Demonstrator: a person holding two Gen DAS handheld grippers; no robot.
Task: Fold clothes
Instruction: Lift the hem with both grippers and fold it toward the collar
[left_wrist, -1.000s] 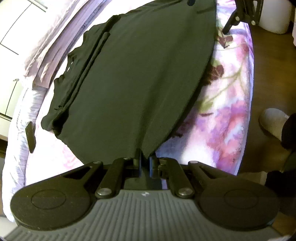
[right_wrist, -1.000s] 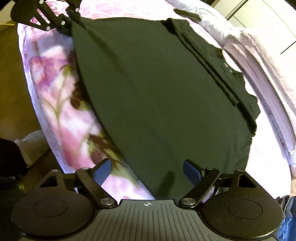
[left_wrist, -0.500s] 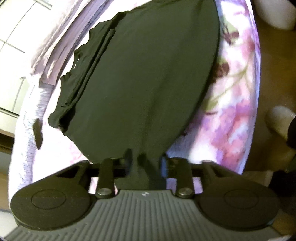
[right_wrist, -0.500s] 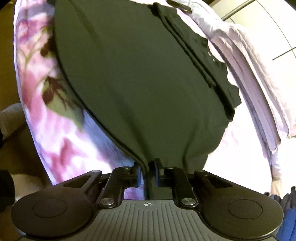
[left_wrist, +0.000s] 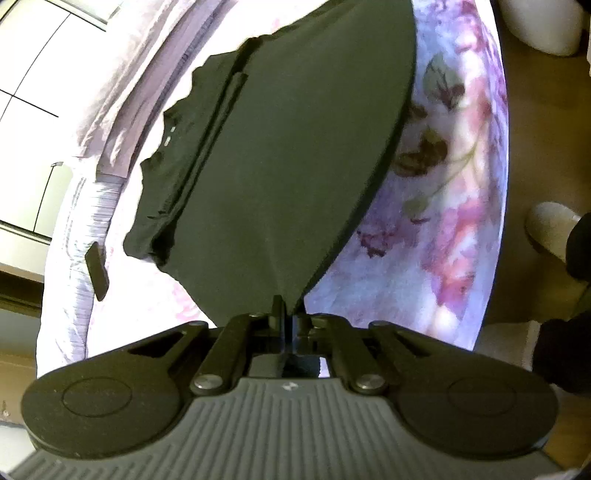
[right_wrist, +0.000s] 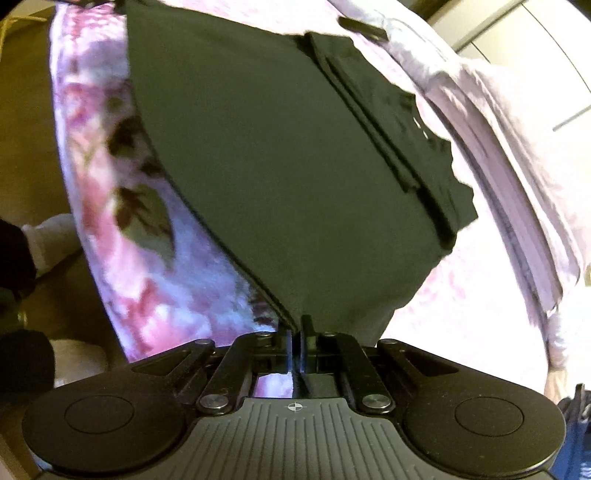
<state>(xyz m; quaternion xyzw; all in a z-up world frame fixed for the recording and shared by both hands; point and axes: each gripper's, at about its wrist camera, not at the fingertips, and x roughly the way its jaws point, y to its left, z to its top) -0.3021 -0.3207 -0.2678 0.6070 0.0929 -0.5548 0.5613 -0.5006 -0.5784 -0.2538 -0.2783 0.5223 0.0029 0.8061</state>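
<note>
Our left gripper (left_wrist: 286, 308) is clenched on one near corner of the black shirt (left_wrist: 295, 147), which lies spread across the floral blanket (left_wrist: 443, 221) with a folded band along its far side. A small dark object (left_wrist: 96, 271) rests beside it. Our right gripper (right_wrist: 297, 326) pinches the shirt's (right_wrist: 277, 147) other near corner.

Black T-shirt (left_wrist: 295, 155) (right_wrist: 295, 177), sleeves folded inward along the far side, lies spread across the floral bed (left_wrist: 443, 229), both near hem corners lifted.
</note>
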